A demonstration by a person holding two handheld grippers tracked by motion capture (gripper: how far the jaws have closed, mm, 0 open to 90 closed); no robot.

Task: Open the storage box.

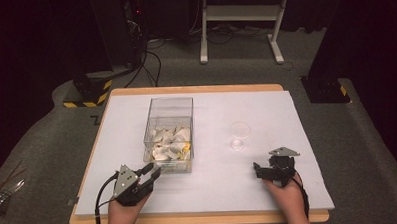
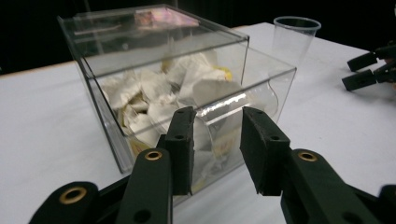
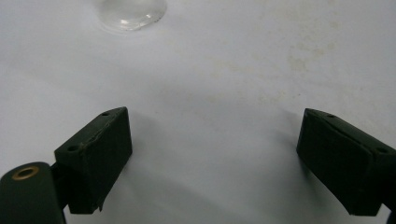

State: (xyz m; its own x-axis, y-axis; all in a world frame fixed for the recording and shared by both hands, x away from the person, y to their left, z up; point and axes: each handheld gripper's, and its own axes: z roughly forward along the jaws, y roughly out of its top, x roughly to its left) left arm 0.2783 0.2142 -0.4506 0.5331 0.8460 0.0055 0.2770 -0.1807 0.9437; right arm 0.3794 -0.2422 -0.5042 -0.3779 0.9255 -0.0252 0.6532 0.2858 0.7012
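Observation:
A clear plastic box (image 1: 169, 128) (image 2: 154, 60) stands left of the table's middle, holding several crumpled white packets (image 1: 170, 143) (image 2: 154, 88). Just in front of its near lower corner my left gripper (image 1: 153, 171) (image 2: 217, 126) is narrowly open. Nothing sits between its pads, which point at the box's curved front opening. A clear plastic cup (image 1: 240, 134) (image 2: 296, 37) stands upright to the right of the box, and its base (image 3: 130, 11) shows in the right gripper view. My right gripper (image 1: 257, 170) (image 3: 212, 135) (image 2: 369, 70) rests wide open over bare table, short of the cup.
A white sheet (image 1: 214, 191) covers the wooden table. On the floor behind are a white frame stand (image 1: 243, 13), a black stand with yellow-black stripes (image 1: 88, 91), a black base (image 1: 325, 87) and cables. Thin tools (image 1: 1, 191) lie on the floor at far left.

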